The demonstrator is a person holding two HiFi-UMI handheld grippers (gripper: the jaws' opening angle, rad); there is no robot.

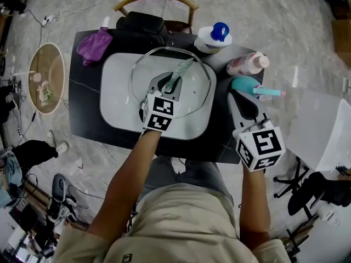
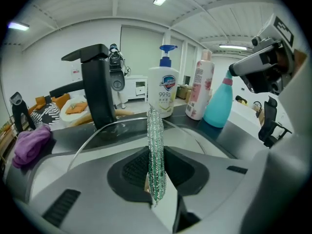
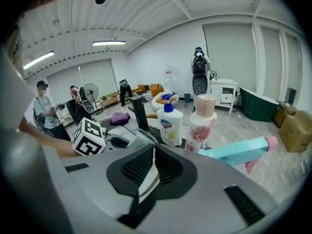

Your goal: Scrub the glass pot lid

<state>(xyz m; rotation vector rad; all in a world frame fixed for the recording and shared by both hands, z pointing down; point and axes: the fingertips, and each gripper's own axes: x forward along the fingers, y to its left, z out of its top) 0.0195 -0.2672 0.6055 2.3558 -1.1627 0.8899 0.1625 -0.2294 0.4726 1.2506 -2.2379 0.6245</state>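
The glass pot lid (image 1: 204, 99) lies in the white sink (image 1: 115, 86), its rim (image 2: 97, 129) curving ahead in the left gripper view. My left gripper (image 1: 167, 87) hangs over the middle of the lid, shut on a sparkly green-silver scrubber (image 1: 180, 72) that sticks out past the jaws toward the lid's far side. The scrubber (image 2: 156, 155) stands on edge between the pads. My right gripper (image 1: 242, 101) is off to the right, over the black table beside the sink, shut with nothing in it (image 3: 152, 165). It is apart from the lid.
A black faucet (image 1: 141, 22) stands behind the sink, with a purple cloth (image 1: 94, 44) at the back left. A white soap pump bottle (image 1: 213, 37), a pink bottle (image 1: 247, 63) and a teal spray bottle (image 1: 249, 86) crowd the table's right side near my right gripper.
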